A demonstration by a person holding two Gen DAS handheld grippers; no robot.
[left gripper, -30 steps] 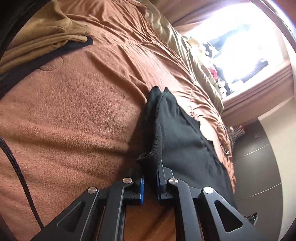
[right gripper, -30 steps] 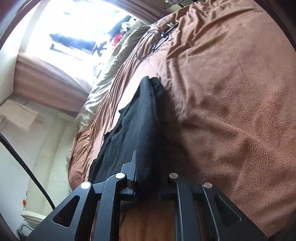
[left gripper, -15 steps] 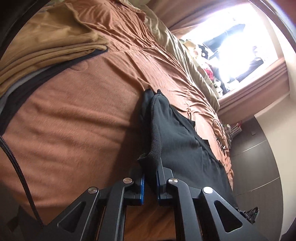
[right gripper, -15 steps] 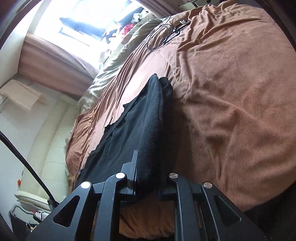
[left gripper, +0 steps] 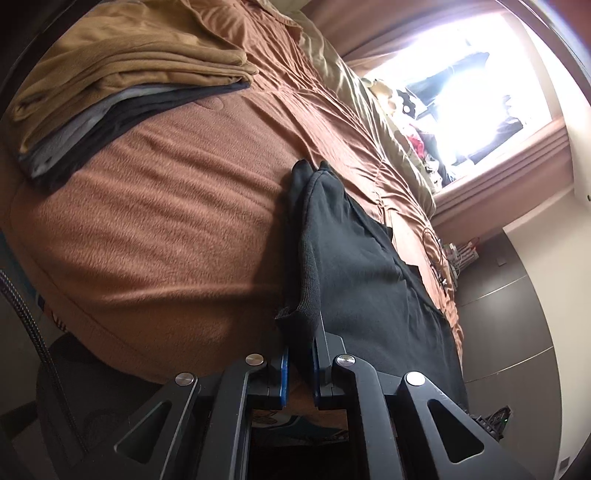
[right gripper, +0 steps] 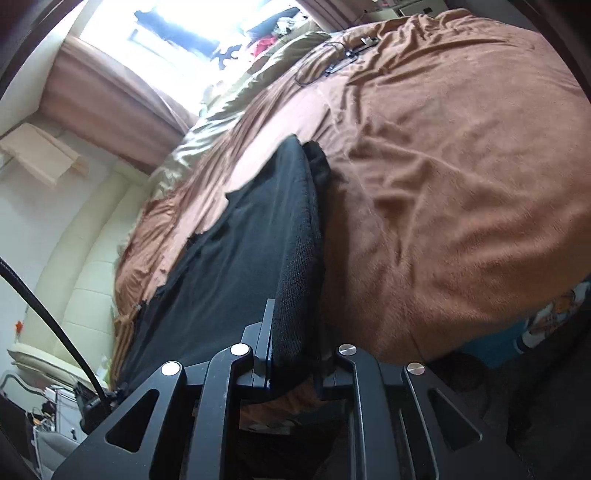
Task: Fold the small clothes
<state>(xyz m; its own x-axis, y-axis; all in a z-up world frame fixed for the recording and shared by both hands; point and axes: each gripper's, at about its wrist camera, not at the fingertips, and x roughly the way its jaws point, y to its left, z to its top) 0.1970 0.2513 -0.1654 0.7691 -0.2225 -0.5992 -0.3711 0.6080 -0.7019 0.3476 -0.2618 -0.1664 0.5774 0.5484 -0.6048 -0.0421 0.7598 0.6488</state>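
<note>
Left wrist: black garment (left gripper: 362, 266) pinched between left gripper (left gripper: 298, 365) pads.

Left wrist view: sits just behind the left claw (left gripper: 299, 369), looks forward and down along its two fingers, very close to the black cloth (left gripper: 362, 266) that runs away from the tips. Past the claw, the brown blanket (left gripper: 155, 229); far ahead and to the left, a stack of folded clothes (left gripper: 122, 92); far ahead and to the right, a bright window (left gripper: 469, 85).

Right wrist view: sits just behind the right claw (right gripper: 295, 362), also tipped down, just as close to the same black cloth (right gripper: 258, 251). Window (right gripper: 207, 33) far ahead and to the left.

Shared by both: the black cloth, the brown blanket (right gripper: 443, 177), the window.
</note>
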